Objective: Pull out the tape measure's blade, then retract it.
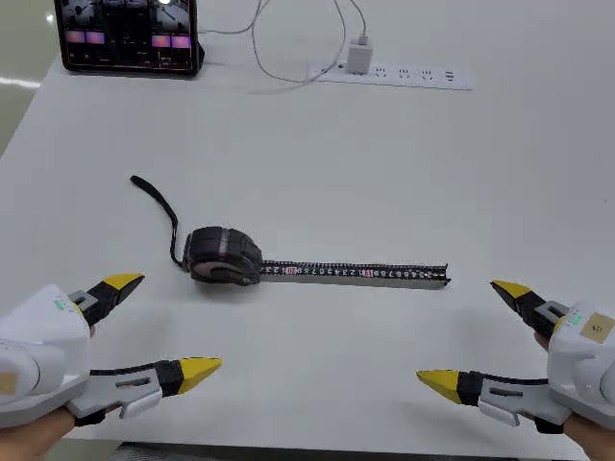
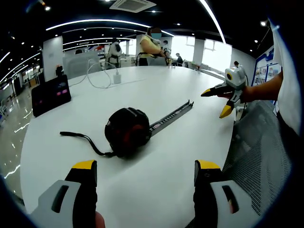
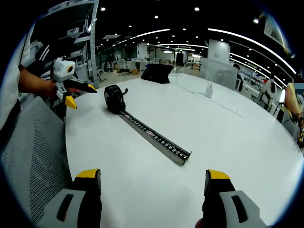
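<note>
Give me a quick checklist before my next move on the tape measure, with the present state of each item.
1. The blade is pulled out of the tape measure case: ok, it lies flat on the table.
2. The left claw is open and holds nothing: ok.
3. The right claw is open and holds nothing: ok.
4. The end hook is apart from the right claw: ok.
5. The strap is out of the left claw's way: ok, it trails off on the case's far side.
6. The blade lock is released: cannot tell.
</note>
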A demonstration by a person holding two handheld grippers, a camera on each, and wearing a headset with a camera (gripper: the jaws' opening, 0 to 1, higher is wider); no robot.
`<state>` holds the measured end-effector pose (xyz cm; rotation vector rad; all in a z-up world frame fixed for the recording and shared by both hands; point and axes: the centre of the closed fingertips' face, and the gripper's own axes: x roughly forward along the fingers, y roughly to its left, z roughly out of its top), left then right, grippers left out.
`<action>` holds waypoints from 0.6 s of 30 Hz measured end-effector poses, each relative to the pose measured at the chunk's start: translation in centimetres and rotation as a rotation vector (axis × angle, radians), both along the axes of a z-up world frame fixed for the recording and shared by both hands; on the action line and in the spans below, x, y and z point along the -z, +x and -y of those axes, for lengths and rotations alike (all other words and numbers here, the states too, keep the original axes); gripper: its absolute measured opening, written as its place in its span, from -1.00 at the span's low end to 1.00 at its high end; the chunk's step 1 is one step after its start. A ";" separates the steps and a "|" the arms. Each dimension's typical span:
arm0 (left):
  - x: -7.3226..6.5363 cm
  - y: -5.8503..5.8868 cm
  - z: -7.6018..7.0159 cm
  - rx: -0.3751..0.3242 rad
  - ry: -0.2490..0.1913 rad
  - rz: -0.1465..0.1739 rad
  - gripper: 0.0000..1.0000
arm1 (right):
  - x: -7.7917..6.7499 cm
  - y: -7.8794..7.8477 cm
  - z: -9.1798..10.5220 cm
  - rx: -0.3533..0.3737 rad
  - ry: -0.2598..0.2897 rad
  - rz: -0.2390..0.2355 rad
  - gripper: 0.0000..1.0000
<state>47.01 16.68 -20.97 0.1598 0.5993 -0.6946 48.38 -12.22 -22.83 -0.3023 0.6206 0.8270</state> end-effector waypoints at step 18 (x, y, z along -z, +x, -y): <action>0.0 0.1 0.0 -0.014 -0.007 -0.006 0.64 | 0.0 0.0 0.1 0.004 0.000 0.000 0.77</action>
